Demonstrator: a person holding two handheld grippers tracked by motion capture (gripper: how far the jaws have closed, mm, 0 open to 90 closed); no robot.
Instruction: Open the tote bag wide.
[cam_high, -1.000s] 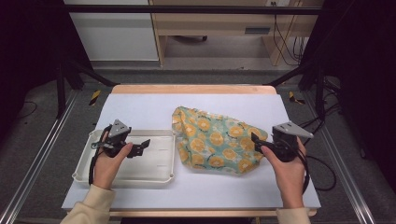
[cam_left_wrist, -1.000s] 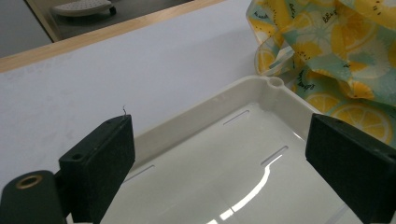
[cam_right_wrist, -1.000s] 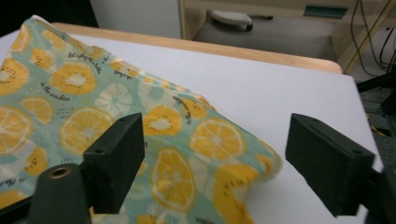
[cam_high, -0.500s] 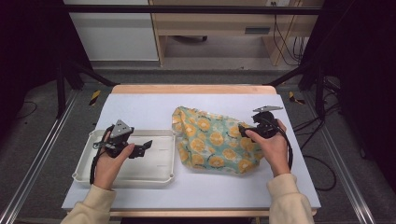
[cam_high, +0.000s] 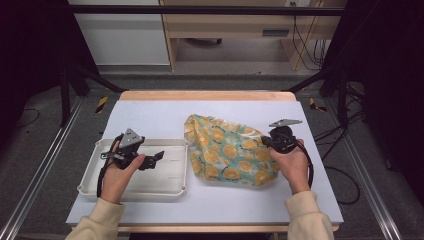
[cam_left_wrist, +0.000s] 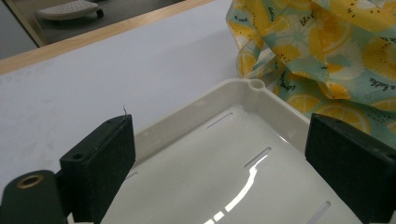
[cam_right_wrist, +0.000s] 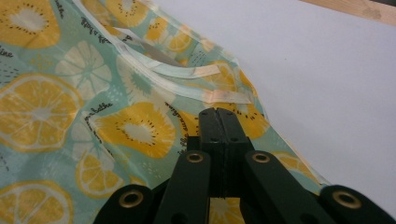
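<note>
Two tools work over the white tabletop (cam_high: 150, 115). At the left, the left hand (cam_high: 116, 175) holds the left tool (cam_high: 159, 156) level above the cream tray (cam_high: 90, 172), its jaws spread wide with nothing between them, aimed toward the cloth. To the right of the tray lies the crumpled cloth (cam_high: 225, 150), mint green with yellow lemon slices, its long axis running from far left to near right. At its right edge the right tool (cam_high: 264, 141) has just been closing; its jaws meet, pinching a fold of the cloth's fabric.

Grey floor (cam_high: 45, 165), wooden desk (cam_high: 235, 35) and white cabinet (cam_high: 120, 37) beyond.
</note>
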